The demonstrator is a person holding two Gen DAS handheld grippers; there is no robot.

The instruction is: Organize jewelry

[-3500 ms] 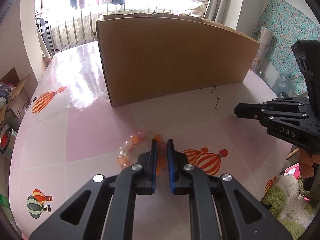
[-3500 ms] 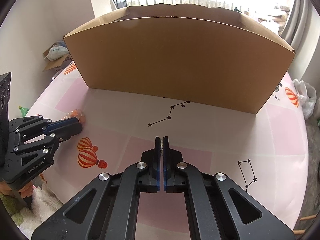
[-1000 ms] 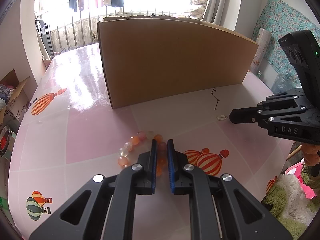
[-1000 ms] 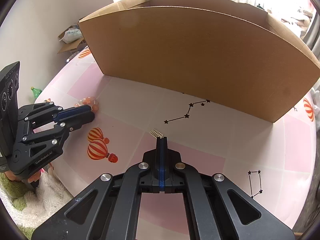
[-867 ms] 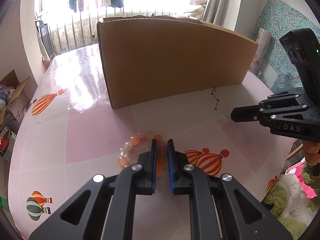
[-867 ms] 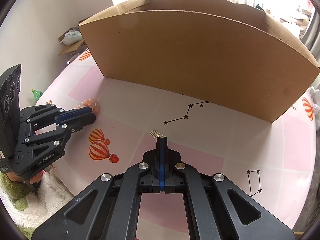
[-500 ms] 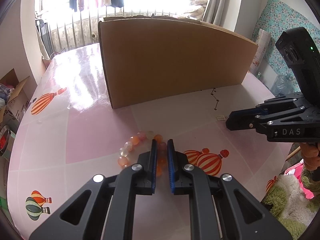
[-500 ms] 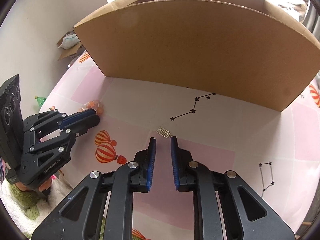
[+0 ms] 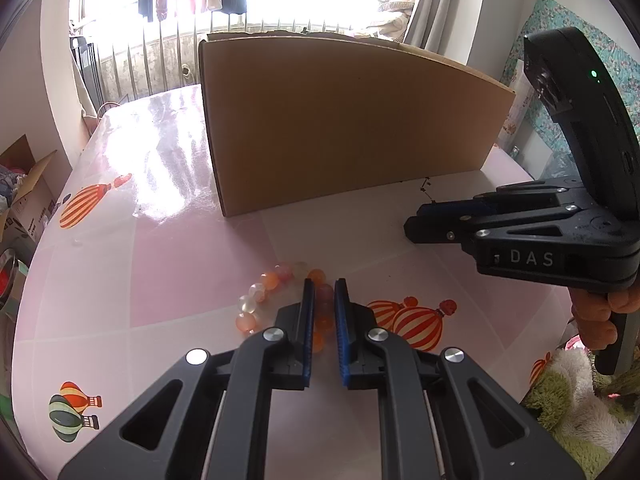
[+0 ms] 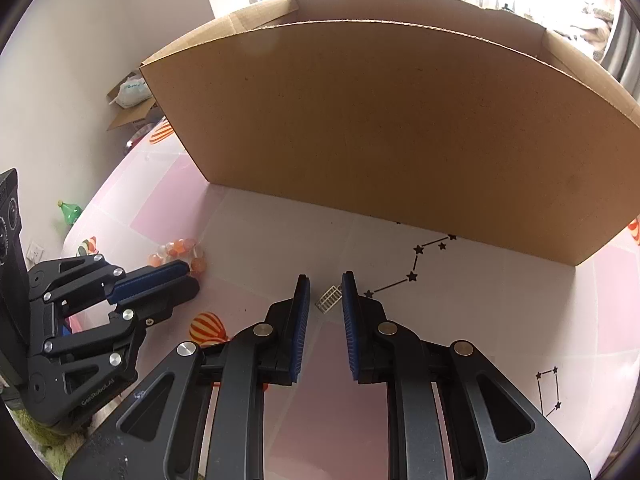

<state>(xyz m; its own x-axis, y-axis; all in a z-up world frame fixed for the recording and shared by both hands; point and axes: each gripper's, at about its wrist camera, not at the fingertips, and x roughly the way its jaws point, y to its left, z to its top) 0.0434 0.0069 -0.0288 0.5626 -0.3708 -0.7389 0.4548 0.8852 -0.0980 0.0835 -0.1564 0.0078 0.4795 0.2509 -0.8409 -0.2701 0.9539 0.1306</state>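
Observation:
A bracelet of orange, pink and clear beads (image 9: 276, 284) lies on the pink tablecloth. My left gripper (image 9: 323, 285) is closed on its right side, beads between the blue pads. The bracelet also shows in the right wrist view (image 10: 178, 251), with the left gripper (image 10: 168, 280) on it. My right gripper (image 10: 325, 280) is open and empty, its fingers either side of a small gold lattice piece (image 10: 329, 298) lying on the cloth. The right gripper also shows in the left wrist view (image 9: 424, 220). A large open cardboard box (image 10: 384, 120) stands just behind.
The round table (image 9: 132, 264) has balloon and star prints. Its front edge is close to both grippers, with a fluffy green-white rug (image 9: 576, 396) below. A green bottle (image 10: 71, 213) and a cardboard box with clutter (image 10: 130, 100) are on the floor to the left.
My right gripper let go of the small gold piece, opened, and lowered around it on the cloth. My left gripper has stayed shut on the bracelet.

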